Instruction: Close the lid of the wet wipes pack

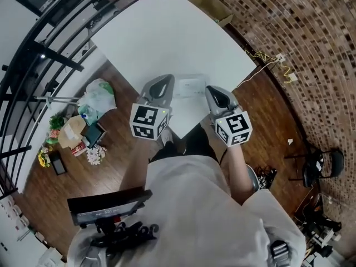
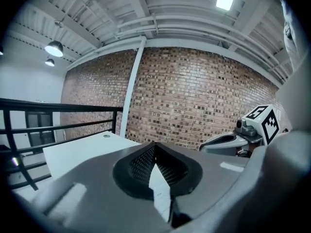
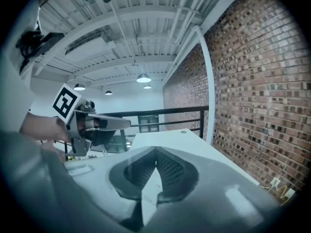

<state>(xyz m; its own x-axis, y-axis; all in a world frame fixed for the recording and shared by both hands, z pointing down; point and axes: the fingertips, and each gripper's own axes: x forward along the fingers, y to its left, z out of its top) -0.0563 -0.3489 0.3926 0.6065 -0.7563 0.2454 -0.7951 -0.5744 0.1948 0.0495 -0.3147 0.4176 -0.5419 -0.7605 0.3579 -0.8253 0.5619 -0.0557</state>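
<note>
The wet wipes pack (image 1: pixel 189 87) is a pale flat packet lying near the front edge of the white table (image 1: pixel 161 32). Whether its lid is up or down cannot be told from here. My left gripper (image 1: pixel 166 80) hovers just left of the pack and my right gripper (image 1: pixel 211 89) just right of it. Both are held above the table with their jaws together and nothing between them. In the left gripper view the pads (image 2: pixel 144 163) meet at a point, and the right gripper (image 2: pixel 228 141) shows at the side. The right gripper view shows the same closed pads (image 3: pixel 167 168).
Bags, flowers and small boxes (image 1: pixel 83 121) litter the wooden floor left of the table. A black railing (image 1: pixel 33 54) runs along the left. A cardboard box (image 1: pixel 211 5) sits beyond the table's far end, with a yellow cable (image 1: pixel 267 60) and a chair (image 1: pixel 322 163) at the right.
</note>
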